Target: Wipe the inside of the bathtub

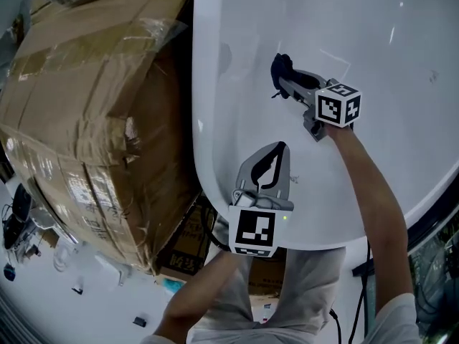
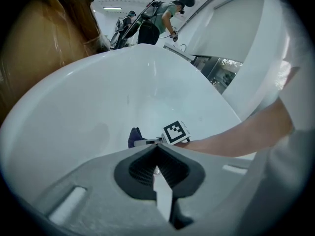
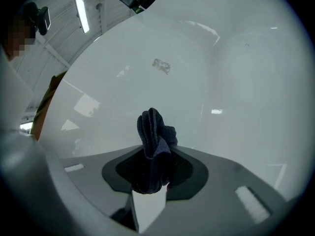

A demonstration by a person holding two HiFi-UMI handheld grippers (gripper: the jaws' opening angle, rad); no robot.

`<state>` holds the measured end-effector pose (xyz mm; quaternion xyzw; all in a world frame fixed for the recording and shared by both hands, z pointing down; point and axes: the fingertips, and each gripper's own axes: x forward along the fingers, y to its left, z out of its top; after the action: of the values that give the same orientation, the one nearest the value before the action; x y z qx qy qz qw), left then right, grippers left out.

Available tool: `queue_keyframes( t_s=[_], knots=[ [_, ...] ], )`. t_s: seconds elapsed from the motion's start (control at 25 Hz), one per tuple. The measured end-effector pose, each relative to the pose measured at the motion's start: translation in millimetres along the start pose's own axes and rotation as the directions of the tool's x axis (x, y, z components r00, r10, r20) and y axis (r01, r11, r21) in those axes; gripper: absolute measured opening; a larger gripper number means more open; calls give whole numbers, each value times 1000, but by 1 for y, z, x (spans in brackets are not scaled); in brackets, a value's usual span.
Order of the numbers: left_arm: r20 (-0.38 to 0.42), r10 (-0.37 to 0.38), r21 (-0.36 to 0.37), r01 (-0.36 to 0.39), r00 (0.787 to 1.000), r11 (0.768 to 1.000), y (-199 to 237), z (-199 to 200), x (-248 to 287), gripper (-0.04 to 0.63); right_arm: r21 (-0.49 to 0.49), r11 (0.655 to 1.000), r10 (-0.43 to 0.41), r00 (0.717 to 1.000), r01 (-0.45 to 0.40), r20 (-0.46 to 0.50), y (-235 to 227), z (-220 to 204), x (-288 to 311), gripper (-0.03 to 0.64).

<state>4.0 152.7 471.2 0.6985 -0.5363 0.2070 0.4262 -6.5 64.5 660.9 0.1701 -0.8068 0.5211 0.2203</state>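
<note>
At your far left the cardboard box stands just beside the bathtub and has no part in the job. The tub's inside reads as an even, glossy white in all three views, with no streaks, suds or wet patches, so you cannot judge from the surface how much has been wiped. Moving right, your left hand-held gripper hangs over the near end of the tub, above the rim. Its own view shows it clenched on nothing, the jaws meeting with only white tub behind them. It looks to be idle in this step. Further right, your right hand-held gripper reaches down into the basin and is grasping the dark cloth. The right gripper view shows the cloth bunched between the jaws, with its folded end sticking out ahead toward the curved wall. The cloth is at the wall or just off it; no view settles whether it touches. So the tool is in hand and at the surface, low on the near-left wall. By my reading the wide floor and the far, right-hand walls are left to cover, so most of the task lies ahead.
</note>
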Motion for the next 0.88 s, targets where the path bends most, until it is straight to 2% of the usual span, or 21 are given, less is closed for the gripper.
queue_keyframes(
  t_s=[0.4,0.88],
  knots=[
    [-24,-8,-15,7,1000,1000,0,-19,20,-2,32,997,-72,995,74,-69,-41,-41,25,115],
    [-35,-5,-28,4,999,1000,9,-25,37,-2,56,987,-147,985,152,-93,-75,-59,47,117]
  ],
)
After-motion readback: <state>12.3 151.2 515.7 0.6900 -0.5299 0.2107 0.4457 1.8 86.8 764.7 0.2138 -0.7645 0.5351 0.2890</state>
